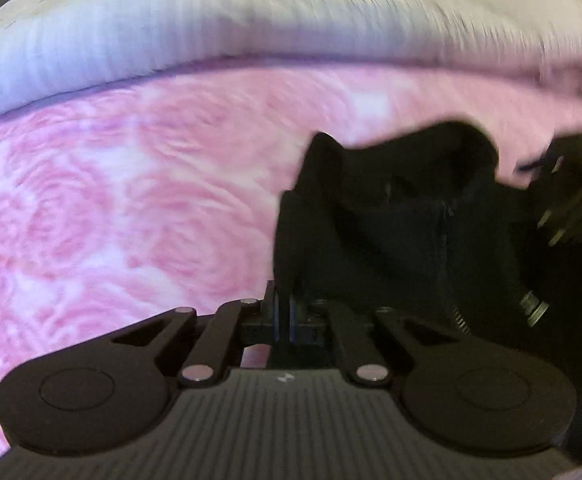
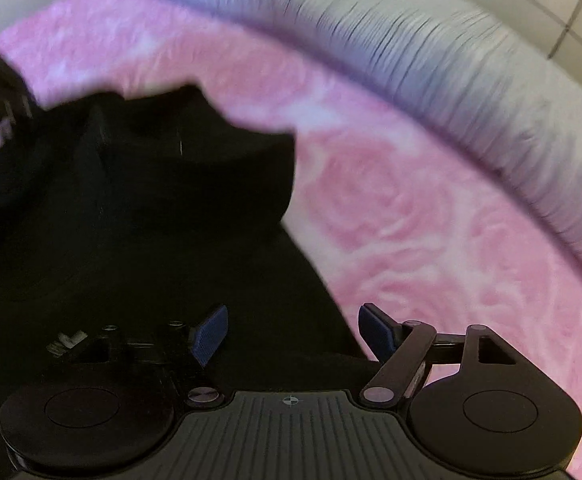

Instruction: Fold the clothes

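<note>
Black garment (image 2: 139,216) lies bunched and partly lifted on the pink rose bedspread (image 1: 111,200), near the white blanket (image 1: 211,20); no neat fold visible, so I'd say folding is mid-way at best. Left gripper (image 1: 283,312): jaws closed, pinching a garment edge. Right gripper (image 2: 295,332): jaws wide apart, holding nothing, straddling the garment's edge. Frames blurred
</note>
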The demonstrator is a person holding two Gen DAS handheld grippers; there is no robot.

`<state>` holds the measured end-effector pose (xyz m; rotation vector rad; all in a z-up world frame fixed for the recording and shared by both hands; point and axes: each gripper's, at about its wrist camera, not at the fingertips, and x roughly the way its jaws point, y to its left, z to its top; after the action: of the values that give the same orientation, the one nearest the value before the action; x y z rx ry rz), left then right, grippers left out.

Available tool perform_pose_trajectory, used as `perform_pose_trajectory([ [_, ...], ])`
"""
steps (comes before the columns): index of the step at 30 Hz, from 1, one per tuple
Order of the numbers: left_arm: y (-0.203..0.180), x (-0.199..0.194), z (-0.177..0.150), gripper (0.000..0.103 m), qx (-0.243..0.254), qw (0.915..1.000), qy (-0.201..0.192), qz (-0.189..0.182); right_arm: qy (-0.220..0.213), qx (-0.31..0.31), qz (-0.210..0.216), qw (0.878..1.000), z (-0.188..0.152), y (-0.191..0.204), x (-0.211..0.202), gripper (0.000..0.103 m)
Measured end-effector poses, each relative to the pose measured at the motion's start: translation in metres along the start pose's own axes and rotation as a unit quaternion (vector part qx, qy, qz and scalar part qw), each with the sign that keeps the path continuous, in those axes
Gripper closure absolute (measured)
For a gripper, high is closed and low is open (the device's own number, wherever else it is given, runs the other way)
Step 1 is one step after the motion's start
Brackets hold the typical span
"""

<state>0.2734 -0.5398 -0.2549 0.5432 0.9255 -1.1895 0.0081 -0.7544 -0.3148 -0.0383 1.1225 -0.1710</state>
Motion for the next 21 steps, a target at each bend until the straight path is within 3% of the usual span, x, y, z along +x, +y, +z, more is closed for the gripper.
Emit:
perform_pose_trajectory([
  [2,0.012,-0.008,0.004,0.1,-0.007,0.9999,-0.007,-0.005,0.01,0.003,0.009,1.0,0.002,-0.006,0.009,0.029],
  [3,0.014,-0.01,0.006,0.1,-0.008,0.9999,-0.009,-0.007,0.013,0.007,0.017,1.0,0.003,-0.009,0.01,0.036],
  [4,0.015,-0.012,0.01,0.1,-0.009,0.9999,-0.009,-0.01,0.017,0.008,0.023,1.0,0.003,-0.013,0.01,0.074],
  [5,0.016,-0.013,0.013,0.1,-0.009,0.9998,-0.01,-0.013,0.018,0.005,0.014,1.0,0.003,-0.017,0.008,0.097],
  [8,0.017,-0.008,0.022,0.1,-0.008,0.9998,-0.008,-0.014,-0.01,0.019,-0.011,1.0,0.007,-0.039,-0.018,0.103],
  [11,0.019,0.002,0.027,0.1,-0.011,0.9999,-0.001,-0.008,-0.03,0.06,-0.09,0.994,0.018,-0.082,-0.043,0.103],
  [13,0.021,0.008,0.031,0.1,-0.014,0.9999,0.004,-0.004,-0.026,0.116,-0.118,0.986,0.023,-0.122,-0.051,0.103],
  [16,0.024,0.018,0.036,0.099,-0.017,0.9998,0.01,0.002,-0.034,0.177,-0.106,0.978,0.017,-0.147,-0.062,0.103],
  [18,0.025,0.024,0.039,0.094,-0.019,0.9997,0.015,0.006,-0.047,0.196,-0.083,0.976,0.005,-0.14,-0.073,0.096],
  [19,0.026,0.028,0.041,0.088,-0.02,0.9996,0.017,0.008,-0.054,0.201,-0.074,0.975,-0.003,-0.132,-0.08,0.076],
  [20,0.027,0.031,0.043,0.086,-0.021,0.9995,0.019,0.01,-0.06,0.205,-0.065,0.975,-0.012,-0.124,-0.087,0.044],
  [21,0.028,0.034,0.044,0.082,-0.022,0.9995,0.022,0.012,-0.067,0.21,-0.054,0.974,-0.021,-0.116,-0.094,0.032],
])
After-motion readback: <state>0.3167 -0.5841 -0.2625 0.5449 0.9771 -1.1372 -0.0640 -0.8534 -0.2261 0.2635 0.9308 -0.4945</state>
